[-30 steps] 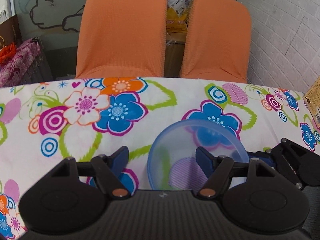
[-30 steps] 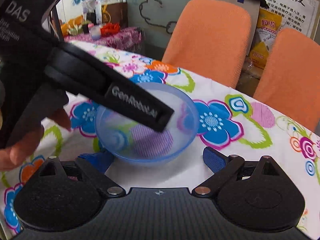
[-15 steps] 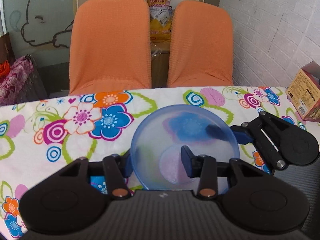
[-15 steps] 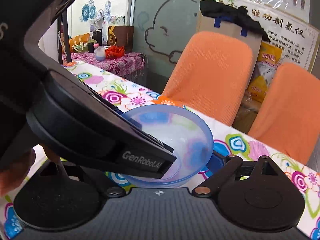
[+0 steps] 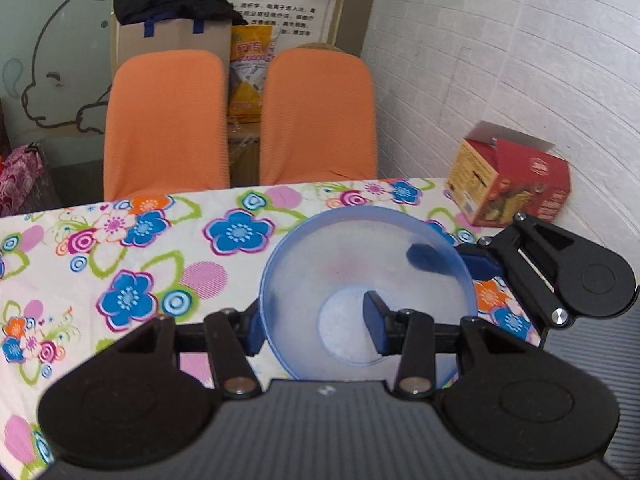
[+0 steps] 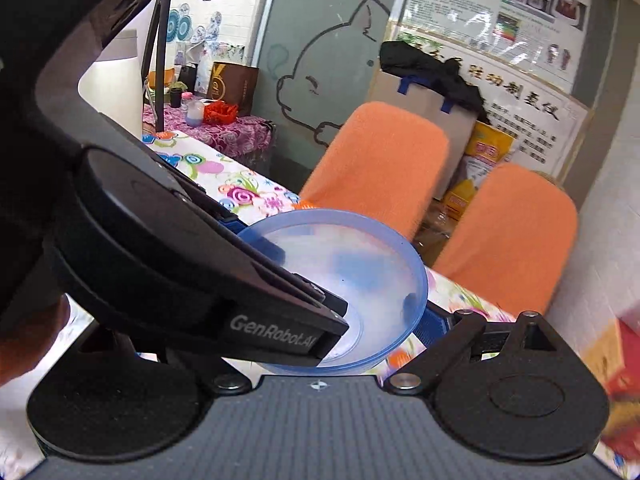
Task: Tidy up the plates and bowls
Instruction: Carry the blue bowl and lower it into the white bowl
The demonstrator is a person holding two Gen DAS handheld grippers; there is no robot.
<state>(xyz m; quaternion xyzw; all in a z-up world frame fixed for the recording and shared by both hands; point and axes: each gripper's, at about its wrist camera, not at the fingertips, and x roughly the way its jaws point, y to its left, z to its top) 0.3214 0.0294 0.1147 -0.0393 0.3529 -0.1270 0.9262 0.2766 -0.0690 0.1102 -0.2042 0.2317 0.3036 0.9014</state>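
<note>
Gripping an empty translucent blue bowl (image 5: 368, 280) by opposite rims — left gripper (image 5: 316, 330) and right gripper (image 5: 452, 260) both clamped — above the floral tablecloth (image 5: 120, 248), red box (image 5: 508, 184) near the wall edge.

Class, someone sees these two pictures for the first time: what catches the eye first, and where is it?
A see-through blue bowl sits mid-picture, gripped at opposite rims by the left gripper and the right gripper. Under it spreads a bright flowered tablecloth. Two orange chairs stand behind the table, with a red box by the white brick wall.
</note>
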